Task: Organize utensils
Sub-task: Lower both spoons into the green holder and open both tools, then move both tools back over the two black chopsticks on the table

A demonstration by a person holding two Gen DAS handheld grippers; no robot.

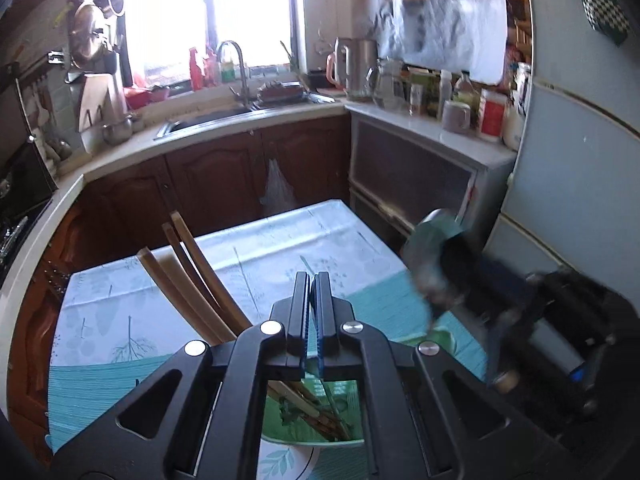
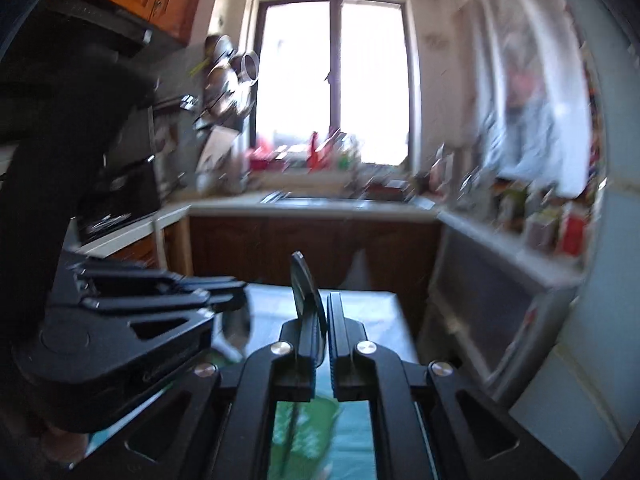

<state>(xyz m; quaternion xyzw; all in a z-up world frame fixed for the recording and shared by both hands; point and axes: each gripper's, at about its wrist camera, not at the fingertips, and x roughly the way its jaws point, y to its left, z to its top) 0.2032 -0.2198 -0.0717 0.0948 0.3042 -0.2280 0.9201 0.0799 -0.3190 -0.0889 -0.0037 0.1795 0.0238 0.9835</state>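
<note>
Left gripper (image 1: 311, 304): its two black fingers stand pressed together with only the blue pad edges between them, and nothing is seen clamped there. Below and behind the fingers, through the frame opening, a green leaf-patterned bowl (image 1: 316, 438) holds the lower ends of several wooden chopsticks (image 1: 188, 276); their upper ends rise to the left of the fingers, leaning away over the table.

Right gripper (image 2: 325, 322): its fingers are clenched on a dark flat utensil (image 2: 303, 284) — seen edge-on, so its type cannot be told (spoon or spatula are both possible). The blade-like top stands above the fingertips, tilted slightly left, and a thin stem continues down past the frame toward a blurred green shape below. In the left wrist view the same gripper appears at right, motion-blurred, with a rounded grey-green utensil head (image 1: 430, 236) raised above the table's right edge.

Table (image 1: 280, 240): covered by a pale cloth with printed leaf motifs and teal bands; the bowl sits at its near end.

Surroundings: dark wooden base cabinets (image 1: 224, 176) under a white counter, a steel sink with a curved faucet (image 1: 236, 68) below a bright window (image 2: 334, 80), hanging pot lids (image 1: 86, 32) at left, a kettle (image 1: 358, 66) and jars along the right counter. The right wrist view is heavily blurred — small counter items there are unreadable.
</note>
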